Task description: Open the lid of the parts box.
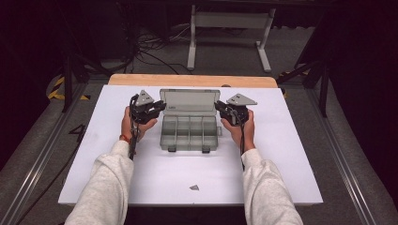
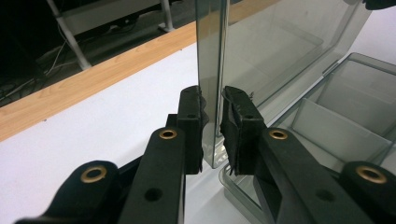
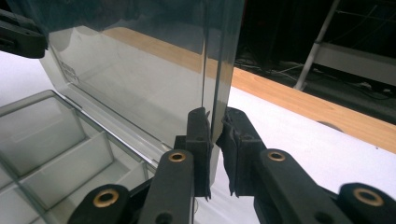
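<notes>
A clear grey compartment box (image 1: 165, 137) sits at the middle of the white tabletop (image 1: 286, 154), its lid (image 1: 189, 100) standing upright at the back. Its several compartments look empty. My left gripper (image 1: 162, 106) is shut on the lid's left edge, and my right gripper (image 1: 218, 106) is shut on the lid's right edge. In the left gripper view the pads of the left gripper (image 2: 214, 128) pinch the lid's side edge (image 2: 212, 56), with the box's base (image 2: 345, 123) to the right. In the right gripper view the right gripper (image 3: 215, 140) clamps the lid's edge (image 3: 217, 60); the compartments (image 3: 60, 154) lie to the left.
A small grey three-cornered piece (image 1: 194, 187) lies near the table's front edge. A wooden strip (image 1: 192, 80) runs along the back of the white surface. Behind it on the floor stand a white frame (image 1: 230, 21) and loose cables (image 1: 141, 47).
</notes>
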The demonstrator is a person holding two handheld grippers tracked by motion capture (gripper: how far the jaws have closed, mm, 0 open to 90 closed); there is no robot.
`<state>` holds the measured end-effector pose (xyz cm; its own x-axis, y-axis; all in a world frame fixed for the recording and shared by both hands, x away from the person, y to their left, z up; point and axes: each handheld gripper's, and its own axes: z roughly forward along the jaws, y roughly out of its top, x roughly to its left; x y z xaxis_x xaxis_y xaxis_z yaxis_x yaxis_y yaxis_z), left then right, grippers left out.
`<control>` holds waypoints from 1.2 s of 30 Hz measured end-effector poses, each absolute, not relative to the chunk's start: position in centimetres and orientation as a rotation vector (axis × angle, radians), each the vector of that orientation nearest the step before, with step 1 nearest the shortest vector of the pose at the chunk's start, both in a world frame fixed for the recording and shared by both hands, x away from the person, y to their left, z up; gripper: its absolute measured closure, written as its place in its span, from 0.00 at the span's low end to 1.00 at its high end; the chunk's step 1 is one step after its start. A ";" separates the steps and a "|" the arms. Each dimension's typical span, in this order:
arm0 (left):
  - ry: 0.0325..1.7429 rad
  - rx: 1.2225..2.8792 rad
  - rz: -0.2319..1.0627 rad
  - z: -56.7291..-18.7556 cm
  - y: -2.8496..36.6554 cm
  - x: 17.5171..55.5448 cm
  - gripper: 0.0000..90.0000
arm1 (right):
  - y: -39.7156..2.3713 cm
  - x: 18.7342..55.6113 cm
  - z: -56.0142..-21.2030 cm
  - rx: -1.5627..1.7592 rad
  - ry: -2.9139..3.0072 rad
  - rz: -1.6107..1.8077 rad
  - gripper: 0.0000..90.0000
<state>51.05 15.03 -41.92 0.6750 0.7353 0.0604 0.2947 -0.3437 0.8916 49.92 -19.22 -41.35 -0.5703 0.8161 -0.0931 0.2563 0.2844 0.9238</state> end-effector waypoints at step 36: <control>0.918 2.017 0.578 -44.6 13.9 52.4 0.87 | -18.7 51.2 -43.6 1.041 2.053 1.151 0.89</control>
